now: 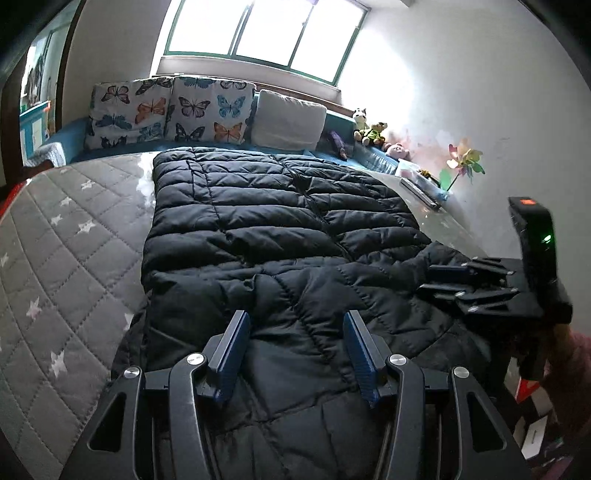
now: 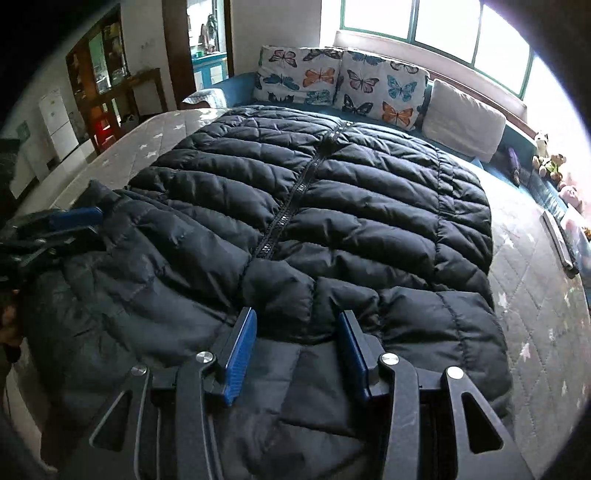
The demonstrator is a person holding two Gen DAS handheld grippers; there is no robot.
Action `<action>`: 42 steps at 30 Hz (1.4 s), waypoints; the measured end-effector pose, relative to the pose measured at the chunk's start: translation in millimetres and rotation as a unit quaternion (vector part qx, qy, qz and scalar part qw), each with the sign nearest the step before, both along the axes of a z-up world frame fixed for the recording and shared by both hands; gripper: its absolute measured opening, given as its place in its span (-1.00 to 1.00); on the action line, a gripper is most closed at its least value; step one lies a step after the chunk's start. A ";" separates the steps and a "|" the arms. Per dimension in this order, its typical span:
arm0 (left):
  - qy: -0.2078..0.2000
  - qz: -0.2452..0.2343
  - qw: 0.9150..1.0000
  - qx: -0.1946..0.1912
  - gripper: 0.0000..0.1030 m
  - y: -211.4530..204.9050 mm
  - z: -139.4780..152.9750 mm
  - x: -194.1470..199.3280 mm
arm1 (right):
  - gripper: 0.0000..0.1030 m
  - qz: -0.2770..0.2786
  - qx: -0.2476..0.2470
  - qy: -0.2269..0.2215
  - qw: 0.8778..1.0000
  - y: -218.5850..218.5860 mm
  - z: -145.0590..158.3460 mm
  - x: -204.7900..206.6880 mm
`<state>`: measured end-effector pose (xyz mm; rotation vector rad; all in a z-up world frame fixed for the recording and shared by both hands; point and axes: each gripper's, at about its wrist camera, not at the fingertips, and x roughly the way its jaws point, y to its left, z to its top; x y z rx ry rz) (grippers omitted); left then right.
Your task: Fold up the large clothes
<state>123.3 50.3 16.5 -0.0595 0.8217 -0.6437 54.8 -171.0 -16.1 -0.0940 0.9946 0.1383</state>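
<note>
Two fisheye cams, one per gripper, both looking fwd along own fingers and tilted down at the bed

Left wrist cam: sits close over near edge of black jacket, faces up the mattress twd butterfly cushions and window; own left gripper fills bottom of view; right gripper seen at right edge

Right wrist cam: also close over near edge of jacket, same heading but set further right, steeper tilt; own right gripper at bottom centre; left gripper at left edge; doorway and cabinet at upper left

Shared: jacket, mattress, cushions, window, soft toys, each other's gripper
</note>
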 end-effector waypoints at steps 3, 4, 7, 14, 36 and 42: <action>-0.008 -0.006 1.000 0.008 0.11 1.1 -0.4 -2.2 | -0.03 -0.005 0.019 -0.017 1.000 -12.4 18.8 -18.3; -0.009 -0.007 1.000 0.010 0.11 0.9 -3.0 -4.0 | -0.03 -0.010 0.020 -0.023 0.999 -18.6 24.7 -26.3; -0.017 -0.009 1.000 0.015 0.12 -0.3 -4.8 -6.6 | -0.01 -0.032 0.009 -0.026 0.999 -35.5 31.5 -42.0; -0.035 -0.009 0.999 0.034 0.20 -6.8 -6.6 -14.6 | -0.01 -0.060 0.026 -0.009 0.998 -71.2 2.5 -71.5; -0.055 -0.034 0.996 0.068 0.22 8.1 -10.3 -52.9 | 0.03 -0.058 0.045 -0.026 0.997 -83.7 -12.3 -88.6; -0.045 -0.028 0.996 0.072 0.22 9.4 2.7 -52.2 | 0.04 -0.056 0.014 -0.037 0.998 -76.6 19.3 -90.1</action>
